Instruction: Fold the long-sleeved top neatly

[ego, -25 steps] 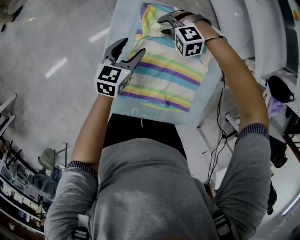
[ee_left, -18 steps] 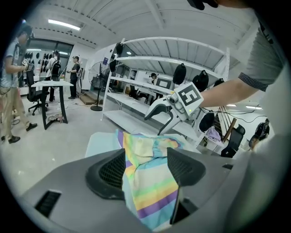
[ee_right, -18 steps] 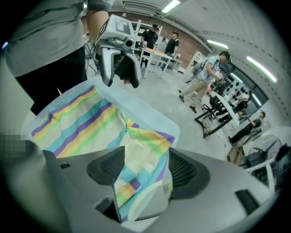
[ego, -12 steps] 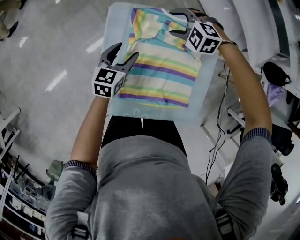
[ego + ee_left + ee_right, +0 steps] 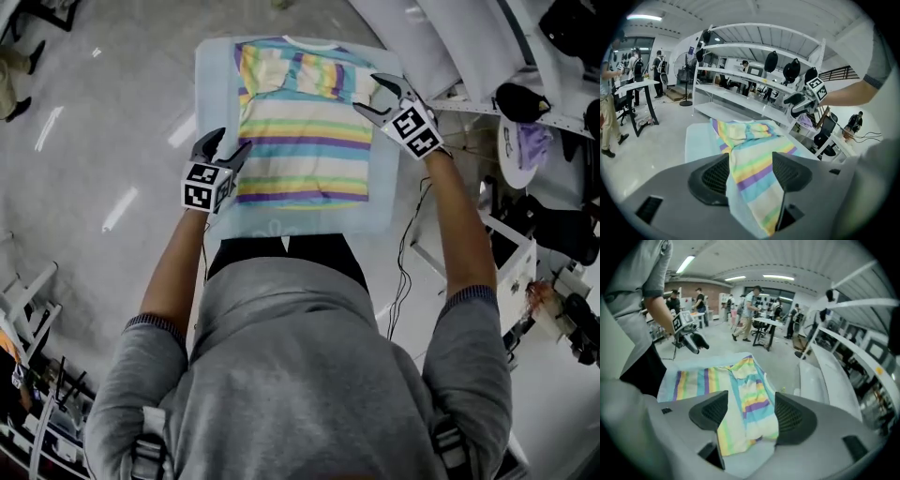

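The striped long-sleeved top (image 5: 300,141) lies flat on a pale blue table (image 5: 214,84). Both sleeves are folded across its chest at the far end. My left gripper (image 5: 220,148) hovers over the top's left edge near the hem. Its jaws are apart, with cloth showing below them in the left gripper view (image 5: 750,157) but not pinched. My right gripper (image 5: 380,94) hangs above the top's right shoulder edge, open and empty. In the right gripper view (image 5: 751,397) the folded sleeves (image 5: 752,380) lie beneath the jaws. Each gripper shows in the other's view: right gripper (image 5: 802,101), left gripper (image 5: 693,342).
A white shelving rack (image 5: 441,37) with dark bags runs along the table's right side, and cables hang by the right arm. Grey floor lies to the left. Several people stand by desks (image 5: 761,326) in the background.
My right gripper has lifted off the folded sleeve, rolled over and drawn back to the top's right edge, jaws wider. My left gripper has shifted along the left edge toward the hem.
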`<act>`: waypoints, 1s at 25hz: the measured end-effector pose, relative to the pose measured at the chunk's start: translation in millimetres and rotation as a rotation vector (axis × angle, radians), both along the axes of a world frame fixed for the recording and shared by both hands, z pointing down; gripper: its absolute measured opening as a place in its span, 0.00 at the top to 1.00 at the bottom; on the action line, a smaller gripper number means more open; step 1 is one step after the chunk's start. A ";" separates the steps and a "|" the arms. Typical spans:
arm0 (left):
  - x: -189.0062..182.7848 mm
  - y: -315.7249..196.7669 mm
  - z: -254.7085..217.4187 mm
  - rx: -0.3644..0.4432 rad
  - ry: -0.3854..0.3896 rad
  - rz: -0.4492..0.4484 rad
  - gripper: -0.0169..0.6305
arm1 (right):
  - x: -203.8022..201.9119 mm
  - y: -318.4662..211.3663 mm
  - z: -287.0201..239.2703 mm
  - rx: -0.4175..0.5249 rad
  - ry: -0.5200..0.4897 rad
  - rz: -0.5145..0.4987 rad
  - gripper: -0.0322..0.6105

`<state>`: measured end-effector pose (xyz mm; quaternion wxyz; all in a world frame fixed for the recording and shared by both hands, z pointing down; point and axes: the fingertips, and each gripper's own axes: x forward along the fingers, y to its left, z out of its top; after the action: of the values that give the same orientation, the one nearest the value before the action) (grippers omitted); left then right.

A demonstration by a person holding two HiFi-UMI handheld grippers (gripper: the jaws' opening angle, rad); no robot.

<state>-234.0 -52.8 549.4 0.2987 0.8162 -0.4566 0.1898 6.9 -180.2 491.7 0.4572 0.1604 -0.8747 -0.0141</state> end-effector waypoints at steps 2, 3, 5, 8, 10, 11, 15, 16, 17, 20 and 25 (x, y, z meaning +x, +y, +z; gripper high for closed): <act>1.5 17.4 5.3 -0.035 -0.008 0.031 0.50 | 21.6 24.4 3.7 -0.029 -0.037 0.115 0.44; 1.9 25.6 9.2 -0.048 -0.014 0.045 0.50 | 30.5 37.5 7.6 -0.039 -0.054 0.163 0.44; 1.8 41.9 16.8 -0.064 -0.034 0.072 0.50 | 45.9 68.5 20.2 -0.062 -0.075 0.237 0.44; 3.9 66.3 28.5 -0.102 -0.065 0.102 0.50 | 63.9 118.6 43.0 -0.116 -0.069 0.304 0.44; 5.2 80.2 37.3 -0.130 -0.075 0.099 0.50 | 74.0 145.7 58.5 -0.156 -0.071 0.353 0.44; 6.2 86.8 41.6 -0.142 -0.078 0.094 0.50 | 79.1 157.5 66.0 -0.176 -0.078 0.382 0.44; 16.0 117.3 53.8 -0.174 -0.087 0.086 0.50 | 97.9 200.3 87.0 -0.231 -0.106 0.462 0.44; 18.0 123.6 57.2 -0.179 -0.093 0.084 0.50 | 101.0 208.2 90.7 -0.239 -0.112 0.467 0.44; 19.4 129.2 60.9 -0.181 -0.102 0.081 0.50 | 103.6 215.0 94.7 -0.245 -0.114 0.466 0.44; 23.7 148.0 73.1 -0.188 -0.139 0.073 0.50 | 109.2 236.7 108.5 -0.255 -0.101 0.428 0.44; 40.2 179.9 83.2 -0.156 -0.249 0.188 0.50 | 115.2 273.2 128.3 -0.249 -0.040 0.303 0.44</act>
<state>-193.8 127.2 632.6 0.2832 0.7997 -0.3958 0.3516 122.1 93.0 620.0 0.4530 0.2326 -0.8444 0.1664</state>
